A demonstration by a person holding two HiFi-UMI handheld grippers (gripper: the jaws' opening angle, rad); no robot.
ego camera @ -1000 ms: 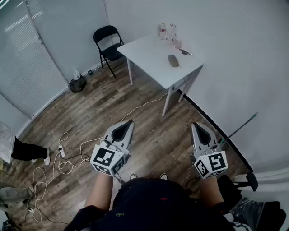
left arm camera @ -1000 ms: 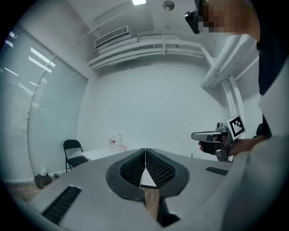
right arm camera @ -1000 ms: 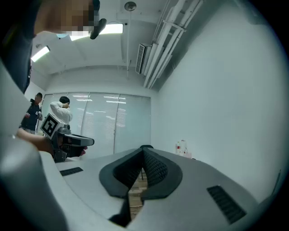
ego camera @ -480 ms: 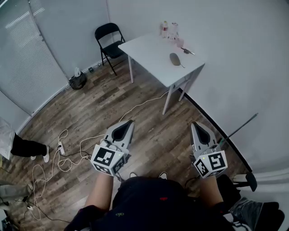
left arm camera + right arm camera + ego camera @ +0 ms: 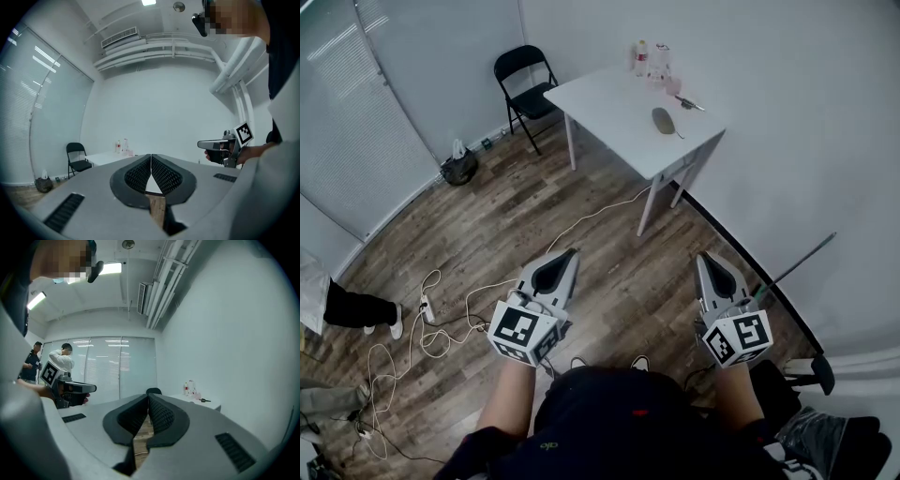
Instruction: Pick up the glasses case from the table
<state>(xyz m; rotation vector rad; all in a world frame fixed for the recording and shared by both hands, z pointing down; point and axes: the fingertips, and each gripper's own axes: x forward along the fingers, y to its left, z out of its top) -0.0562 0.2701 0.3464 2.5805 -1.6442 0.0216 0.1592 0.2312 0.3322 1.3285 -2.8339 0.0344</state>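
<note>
- Task not begun, as far as I can judge: the glasses case [image 5: 662, 120] lies flat on the white desk [image 5: 609, 108], toward its wall-side edge, with nothing touching it.
- The desk stands at the far end of the room, well apart from both tools, with open wood floor [image 5: 581, 234] in between.
- Left tool [image 5: 571, 253]: jaws pressed together with nothing between them. The left gripper view shows the ribbed pads meeting at the tip.
- Right tool [image 5: 702, 259]: jaws pressed together too, and empty. The right gripper view shows the same.
- Both tools are held level in front of the person, side by side, pointing roughly toward the desk.
- Also on the desk: bottles [image 5: 649, 60] at the far corner and a small dark item [image 5: 689, 105] near the case, too small to tell what it is.
- A folding chair [image 5: 523, 86] stands left of the desk and cables [image 5: 441, 328] lie on the floor at the left. Neither looks to be in the direct path.
- Left to do: walk to the desk, spread one tool, close it on the case, lift. That is the whole task.
- The right tool seems the likelier pick, since the case sits on that side.
</note>
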